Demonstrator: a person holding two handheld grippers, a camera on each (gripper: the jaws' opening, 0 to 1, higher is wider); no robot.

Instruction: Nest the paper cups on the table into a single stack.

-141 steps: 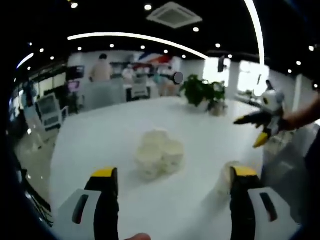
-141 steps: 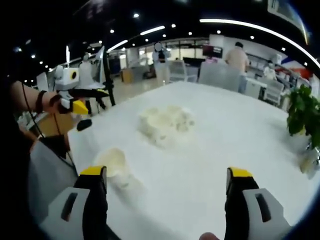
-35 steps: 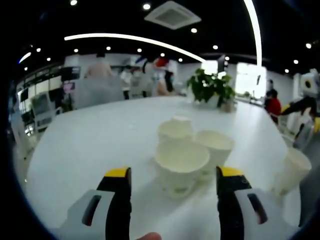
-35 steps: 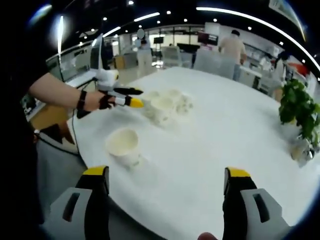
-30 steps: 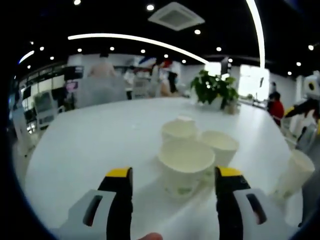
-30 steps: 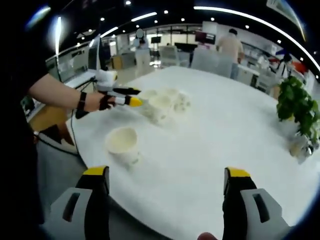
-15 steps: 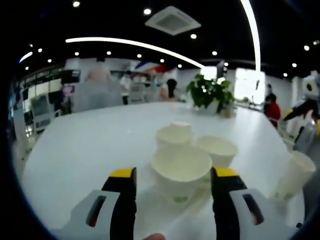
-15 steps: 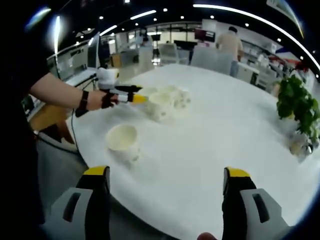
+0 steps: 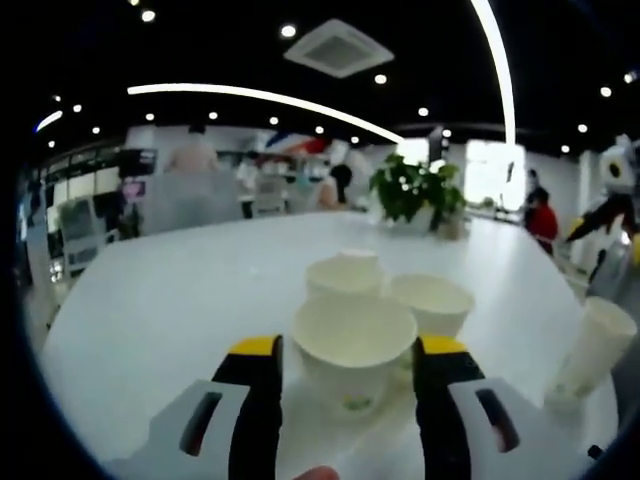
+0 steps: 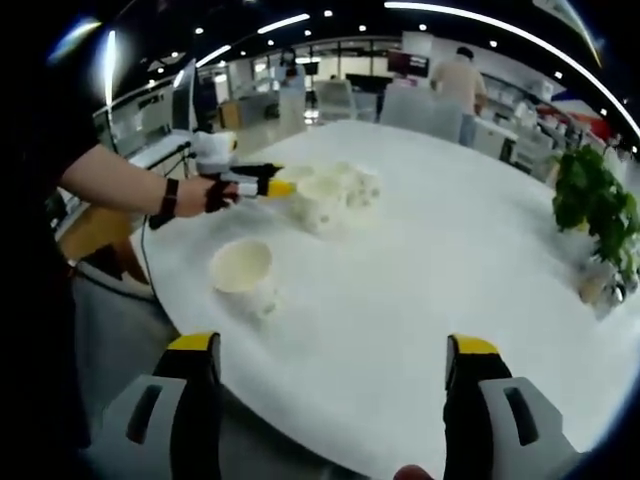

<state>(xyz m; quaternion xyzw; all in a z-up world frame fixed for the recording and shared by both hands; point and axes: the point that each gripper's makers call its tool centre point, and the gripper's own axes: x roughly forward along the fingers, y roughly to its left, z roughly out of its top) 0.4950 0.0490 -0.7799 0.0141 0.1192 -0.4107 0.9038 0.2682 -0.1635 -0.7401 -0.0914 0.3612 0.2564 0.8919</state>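
**Left gripper closing in on the nearest cup of the cluster**

White and round, the table stands in a large office with ceiling lights, and all the paper cups are on it.

In the left gripper view, the left gripper has its yellow-tipped jaws on both sides of the nearest paper cup. The jaws look spread, with a narrow gap to the cup wall, so I judge it is not yet clenched, though the blur makes contact hard to exclude. Just behind this cup stand two more cups, touching or nearly so. A single cup stands apart near the table edge. Farther away is a potted plant.

In the right gripper view, the right gripper is released and holds nothing, well back from the cups.

To do the step well, the jaws should close gently below the rim so that the thin wall does not collapse, then lift straight up, clear of the neighbours.

A small green mark shows low on the nearest cup; I cannot read it.
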